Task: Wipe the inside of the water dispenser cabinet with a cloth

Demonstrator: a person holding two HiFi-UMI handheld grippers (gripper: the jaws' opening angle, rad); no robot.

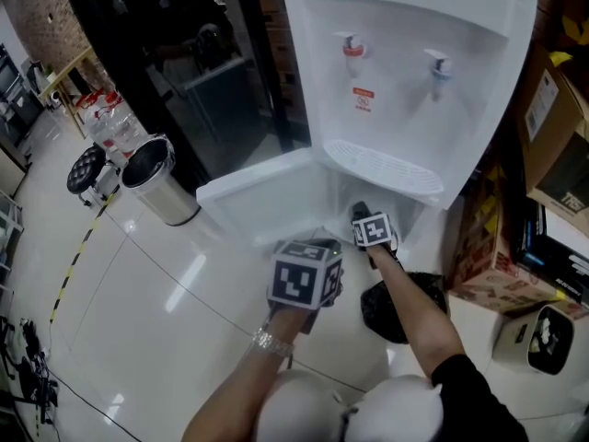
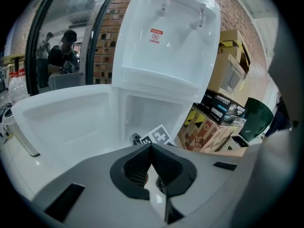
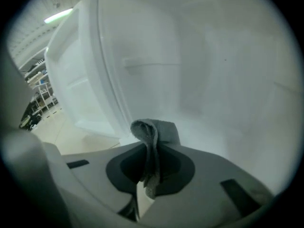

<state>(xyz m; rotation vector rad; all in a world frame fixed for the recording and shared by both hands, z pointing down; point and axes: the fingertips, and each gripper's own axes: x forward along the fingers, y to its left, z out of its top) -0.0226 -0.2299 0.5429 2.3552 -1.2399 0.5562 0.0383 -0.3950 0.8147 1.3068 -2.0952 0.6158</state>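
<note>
Grey cloth pinched, cabinet interior (hazy)

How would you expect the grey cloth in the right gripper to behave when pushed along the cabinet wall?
Probably floppy: the grey fabric cloth folds over above the right gripper. Likely light, being thin; it may bunch against the white cabinet wall.

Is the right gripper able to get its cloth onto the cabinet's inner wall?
Probably yes: the door is open, the right gripper reaches inside, and nothing stands between cloth and wall.
</note>
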